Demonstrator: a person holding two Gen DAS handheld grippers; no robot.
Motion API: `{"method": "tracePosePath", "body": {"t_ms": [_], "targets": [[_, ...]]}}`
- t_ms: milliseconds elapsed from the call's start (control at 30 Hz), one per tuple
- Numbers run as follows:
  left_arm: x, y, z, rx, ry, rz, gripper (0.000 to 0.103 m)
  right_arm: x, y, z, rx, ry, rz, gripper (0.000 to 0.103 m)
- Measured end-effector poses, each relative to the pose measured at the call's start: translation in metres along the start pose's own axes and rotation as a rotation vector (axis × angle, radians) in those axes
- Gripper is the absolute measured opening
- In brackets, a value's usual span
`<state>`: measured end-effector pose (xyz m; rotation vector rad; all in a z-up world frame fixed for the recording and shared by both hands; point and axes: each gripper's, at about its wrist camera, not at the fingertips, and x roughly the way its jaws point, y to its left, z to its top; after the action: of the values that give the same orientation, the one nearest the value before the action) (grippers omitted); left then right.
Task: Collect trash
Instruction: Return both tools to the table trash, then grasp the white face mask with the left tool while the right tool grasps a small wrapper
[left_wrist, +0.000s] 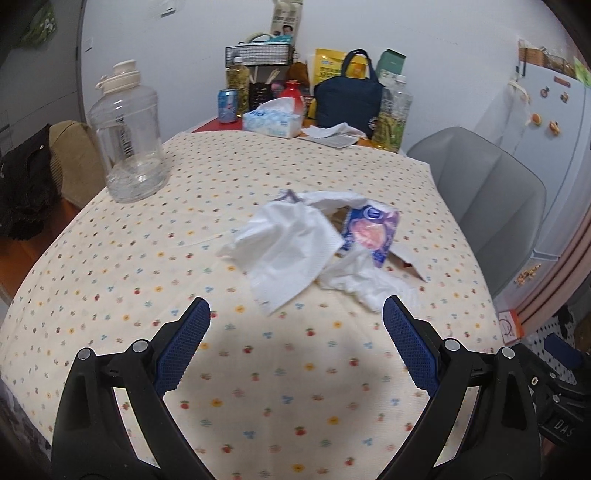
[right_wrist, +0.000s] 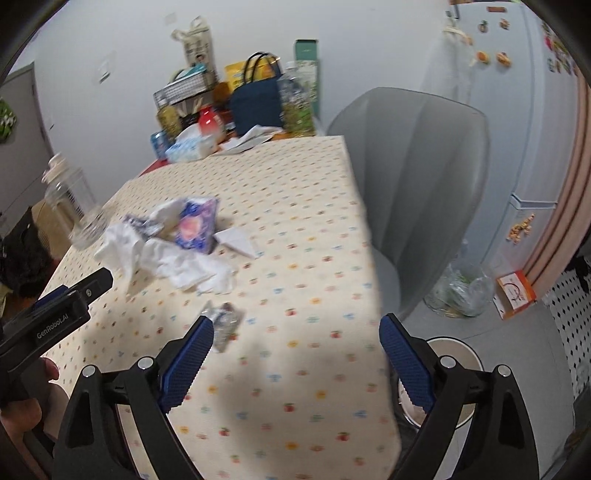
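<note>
A pile of trash lies mid-table on the dotted tablecloth (left_wrist: 147, 258): a flat white tissue (left_wrist: 288, 251), a crumpled tissue (left_wrist: 362, 284), a purple-and-blue wrapper (left_wrist: 373, 229) and a folded card scrap (left_wrist: 410, 262). My left gripper (left_wrist: 297, 314) hovers open just short of the pile, with nothing between its blue pads. In the right wrist view the same pile (right_wrist: 166, 251) lies far left, and a small crumpled clear wrapper (right_wrist: 225, 321) lies by the left fingertip of my right gripper (right_wrist: 295, 325). That gripper is open and empty over the table's right edge.
A big clear water jug (left_wrist: 127, 133) stands at the left. A tissue box (left_wrist: 273, 120), navy bag (left_wrist: 349, 99), can and jars crowd the far end. A grey chair (right_wrist: 417, 177) stands right of the table. On the floor are a clear plastic bag (right_wrist: 458, 291) and a round white bin (right_wrist: 458, 350).
</note>
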<state>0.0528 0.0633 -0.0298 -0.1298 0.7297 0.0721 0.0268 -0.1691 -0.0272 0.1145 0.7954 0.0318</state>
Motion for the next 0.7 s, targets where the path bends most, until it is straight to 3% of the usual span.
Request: {"method": "tracePosePath", "body": {"t_ms": [200, 400, 467, 533, 633, 700], "targets": [[0.009, 0.029, -0.003, -0.045, 0.017, 0.024, 0.093, 0.017, 0.033, -0.004, -0.056, 0.039, 0.030, 0.088], [0.022, 0.031, -0.002, -0.038, 0.037, 0.032, 0.091, 0.041, 0.046, -0.007, -0.067, 0.085, 0.039, 0.082], [0.027, 0.028, -0.002, -0.031, 0.044, 0.031, 0.091, 0.050, 0.045, -0.007, -0.062, 0.107, 0.043, 0.066], [0.034, 0.025, 0.000, -0.026, 0.055, 0.028, 0.090, 0.059, 0.042, -0.008, -0.054, 0.143, 0.063, 0.026], [0.047, 0.018, 0.002, -0.012, 0.073, 0.038, 0.086, 0.063, 0.039, -0.009, -0.059, 0.166, 0.080, 0.009], [0.055, 0.015, 0.003, -0.008, 0.086, 0.055, 0.079, 0.060, 0.037, -0.008, -0.063, 0.158, 0.084, 0.006]]}}
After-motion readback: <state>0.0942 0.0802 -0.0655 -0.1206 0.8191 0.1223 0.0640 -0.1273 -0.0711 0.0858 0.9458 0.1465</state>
